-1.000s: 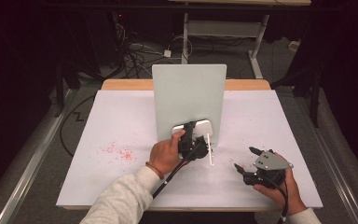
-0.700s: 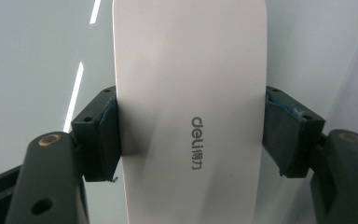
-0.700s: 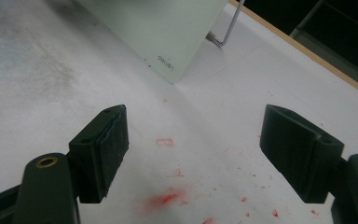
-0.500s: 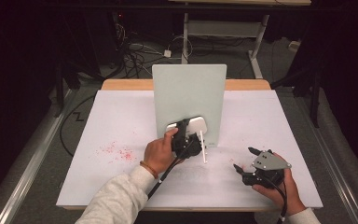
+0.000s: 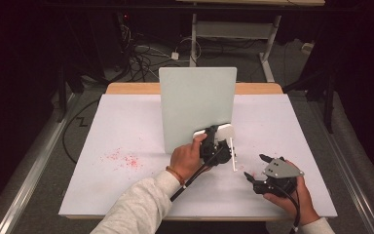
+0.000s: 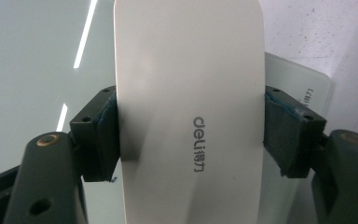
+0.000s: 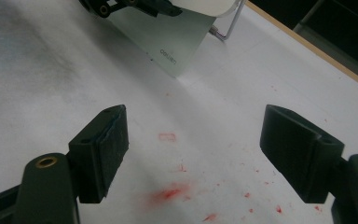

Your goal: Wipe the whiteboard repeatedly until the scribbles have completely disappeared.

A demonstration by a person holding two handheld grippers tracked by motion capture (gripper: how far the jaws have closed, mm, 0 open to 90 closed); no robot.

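Your left tongs (image 5: 219, 141) pinch a white deli eraser (image 6: 189, 112) by its long sides, holding it against the lower right of the upright pale board (image 5: 197, 105) at mid-desk. Your right tongs (image 5: 259, 168) stand spread with nothing between the jaws, low over the white desk (image 5: 126, 122), above red smudges (image 7: 170, 191) near its front right.
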